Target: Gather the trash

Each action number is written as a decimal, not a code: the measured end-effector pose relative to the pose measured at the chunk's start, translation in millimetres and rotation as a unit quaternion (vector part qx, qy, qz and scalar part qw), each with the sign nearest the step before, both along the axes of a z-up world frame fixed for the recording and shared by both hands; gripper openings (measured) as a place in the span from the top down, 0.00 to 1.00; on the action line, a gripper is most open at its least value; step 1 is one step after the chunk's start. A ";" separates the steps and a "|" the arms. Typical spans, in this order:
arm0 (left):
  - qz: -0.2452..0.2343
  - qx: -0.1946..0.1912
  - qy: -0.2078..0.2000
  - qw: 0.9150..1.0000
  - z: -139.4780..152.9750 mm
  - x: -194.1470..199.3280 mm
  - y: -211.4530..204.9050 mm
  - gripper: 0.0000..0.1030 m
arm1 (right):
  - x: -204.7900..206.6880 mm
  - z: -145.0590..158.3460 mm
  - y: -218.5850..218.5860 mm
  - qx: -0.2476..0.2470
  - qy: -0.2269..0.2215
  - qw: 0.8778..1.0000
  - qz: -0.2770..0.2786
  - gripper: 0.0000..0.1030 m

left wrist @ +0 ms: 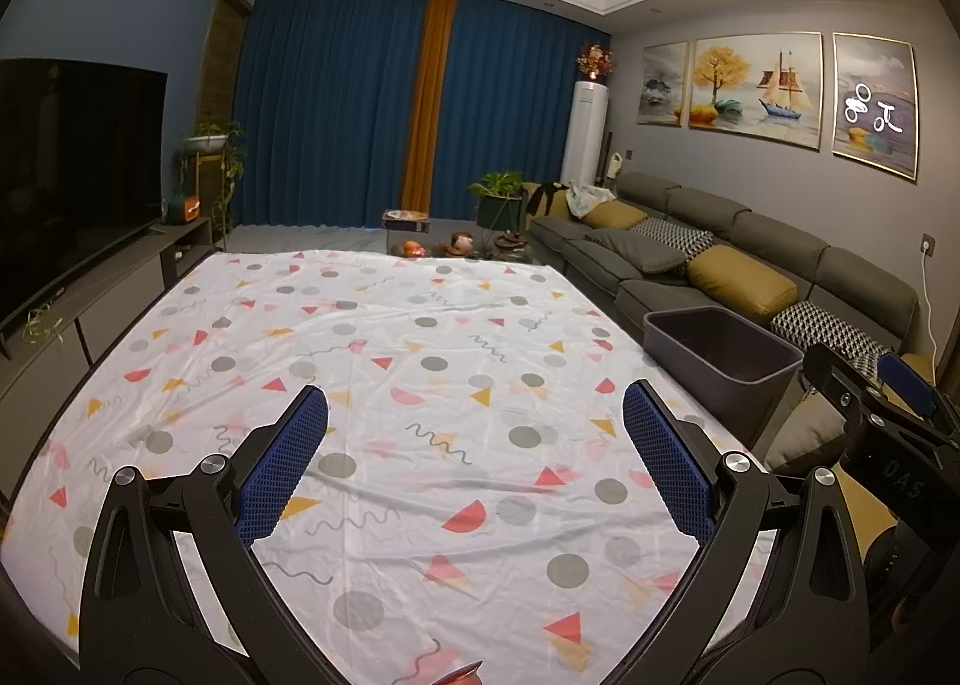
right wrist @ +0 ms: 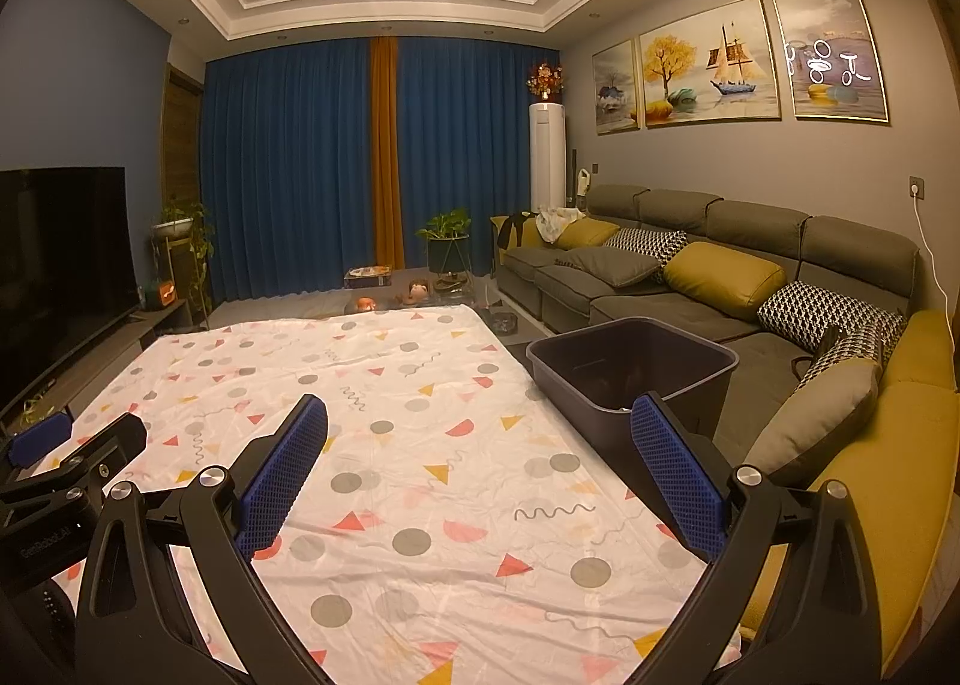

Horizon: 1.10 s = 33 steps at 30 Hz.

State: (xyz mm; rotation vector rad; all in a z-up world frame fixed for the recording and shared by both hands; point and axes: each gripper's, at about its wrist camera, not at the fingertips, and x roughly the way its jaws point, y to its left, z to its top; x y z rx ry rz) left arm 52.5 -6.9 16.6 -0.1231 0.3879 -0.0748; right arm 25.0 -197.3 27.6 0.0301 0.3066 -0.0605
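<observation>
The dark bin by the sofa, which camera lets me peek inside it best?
The right wrist view: the dark bin sits nearer the middle, with its whole rim and part of its inside showing. The left wrist view shows it off to the side, more side-on.

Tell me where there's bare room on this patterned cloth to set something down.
Nearly all of the patterned cloth lies bare: the wide middle ahead of the open left gripper and open right gripper, and the left side toward the TV cabinet. It is tighter only at the right edge, where the dark bin stands against the sofa.
</observation>
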 end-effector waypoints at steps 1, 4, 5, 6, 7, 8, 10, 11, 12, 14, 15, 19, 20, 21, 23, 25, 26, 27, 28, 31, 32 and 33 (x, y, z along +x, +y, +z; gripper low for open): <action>0.000 0.001 0.000 1.000 0.1 0.3 0.0 0.06 | 0.2 0.1 0.4 0.000 0.000 1.000 0.000 0.05; 0.000 0.000 0.000 1.000 0.1 0.2 0.2 0.06 | 0.2 0.4 -0.7 0.000 0.000 1.000 -0.001 0.05; 0.001 0.000 0.000 1.000 0.0 0.1 0.3 0.06 | 0.3 0.5 -0.5 0.000 0.000 1.000 -0.001 0.05; 0.001 0.000 0.000 1.000 -0.1 0.1 0.1 0.06 | 0.4 0.7 0.1 0.000 -0.001 1.000 -0.001 0.05; 0.001 0.000 0.000 1.000 -0.1 0.1 0.1 0.06 | 0.2 0.6 -0.2 0.000 -0.001 1.000 -0.001 0.05; 0.001 -0.001 0.001 1.000 -0.1 0.1 0.1 0.06 | -0.7 0.2 -1.2 0.000 -0.001 1.000 0.000 0.05; 0.001 0.000 0.000 1.000 0.0 0.0 0.0 0.06 | -0.7 0.2 -1.2 0.000 -0.001 1.000 -0.001 0.05; 0.001 0.001 0.000 1.000 0.0 -0.1 -0.2 0.06 | -0.7 0.2 -1.3 0.001 -0.001 1.000 -0.001 0.05; 0.001 0.000 0.000 1.000 -0.1 0.1 0.3 0.06 | -0.8 0.4 -0.9 0.001 -0.002 1.000 -0.001 0.05; 0.001 0.000 0.000 1.000 -0.2 0.0 0.1 0.06 | -1.1 1.3 0.2 0.001 -0.002 1.000 -0.001 0.05; 0.001 0.000 0.000 1.000 -0.3 0.0 0.1 0.06 | -1.2 1.0 -0.8 0.001 -0.002 1.000 -0.001 0.05; 0.001 0.000 0.000 1.000 -0.3 0.2 -0.1 0.06 | -1.3 1.6 -1.0 0.002 -0.003 1.000 0.000 0.05; 0.001 0.000 0.000 1.000 -0.3 0.0 0.3 0.06 | -1.2 1.4 -1.1 0.001 -0.002 1.000 -0.001 0.05; 0.001 0.000 0.000 1.000 -0.3 -0.1 0.2 0.06 | -1.1 1.5 -0.8 0.002 -0.002 1.000 -0.001 0.05; 0.000 0.000 0.000 1.000 -0.2 0.0 0.1 0.06 | -1.1 1.8 -0.4 0.002 -0.002 1.000 -0.001 0.05; 0.000 0.000 0.000 1.000 -0.2 -0.1 0.1 0.06 | -1.4 1.4 -1.4 0.002 -0.003 1.000 -0.001 0.05; 0.000 0.000 0.000 1.000 -0.3 -0.2 0.0 0.06 | -1.3 1.5 -1.1 0.002 -0.003 1.000 0.000 0.05; 0.000 0.000 0.000 1.000 -0.3 -0.1 -0.1 0.06 | -1.1 1.7 -0.5 0.002 -0.003 1.000 0.000 0.05; 0.001 0.000 0.000 1.000 -0.3 0.0 -0.2 0.06 | -1.2 1.5 -0.8 0.002 -0.003 1.000 -0.001 0.05; 0.000 0.000 0.000 1.000 -0.4 0.0 -0.3 0.06 | -1.5 1.2 -1.6 0.002 -0.003 1.000 0.000 0.05; 0.000 0.000 0.000 1.000 -0.4 -0.2 -0.4 0.06 | -1.2 1.5 -0.7 0.002 -0.003 1.000 -0.001 0.05; 0.000 0.000 0.000 1.000 -0.4 -0.2 -0.4 0.06 | -1.4 1.3 -1.4 0.002 -0.003 1.000 -0.001 0.05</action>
